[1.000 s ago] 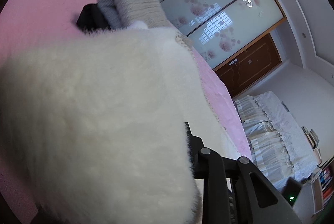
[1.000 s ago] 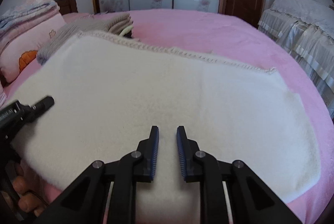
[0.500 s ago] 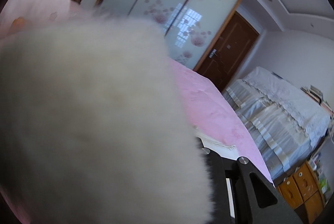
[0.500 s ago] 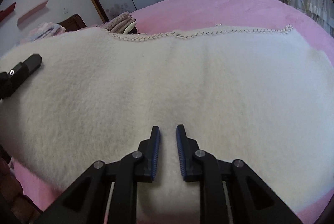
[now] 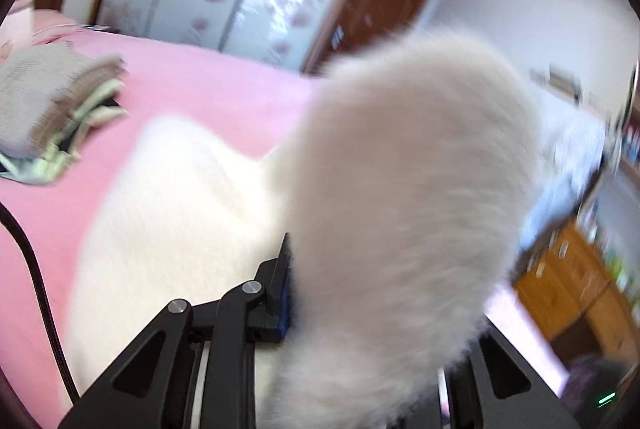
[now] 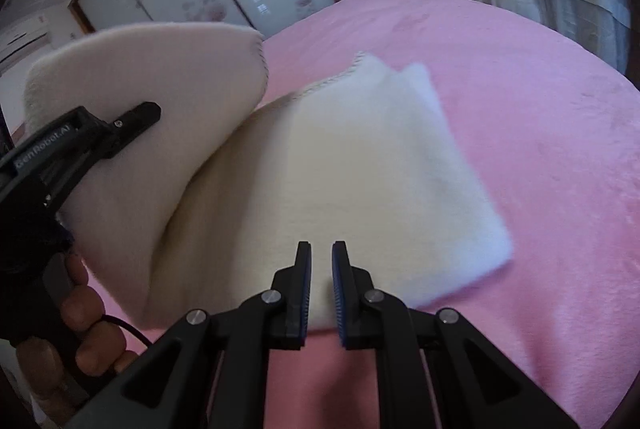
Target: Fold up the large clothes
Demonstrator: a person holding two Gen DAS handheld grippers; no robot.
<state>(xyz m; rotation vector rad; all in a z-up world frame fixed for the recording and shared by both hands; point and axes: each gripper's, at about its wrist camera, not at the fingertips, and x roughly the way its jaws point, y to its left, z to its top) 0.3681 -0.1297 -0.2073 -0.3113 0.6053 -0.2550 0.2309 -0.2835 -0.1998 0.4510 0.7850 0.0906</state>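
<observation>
Here, in the left wrist view, one white fleece [image 5: 400, 197] rises from between the left tool's [image 5: 320, 293] fingers toward 1 o'clock, hiding the right finger; the tool grips a raised fold of it. The rest of the fleece trails toward 9 o'clock over the pink bed [image 5: 208, 97]. One pile of folded clothes [image 5: 52, 109] sits at 10 o'clock.

In the right wrist view, the right tool [image 6: 321, 289] stands narrow, its jaws having just been closing, with the fleece's near edge under the tips and nothing seen pinched. The fleece [image 6: 360, 181] spreads toward 12 o'clock. At 9 o'clock the left tool [image 6: 132, 117] holds the lifted flap; one hand [image 6: 80, 325] grips its handle.
</observation>
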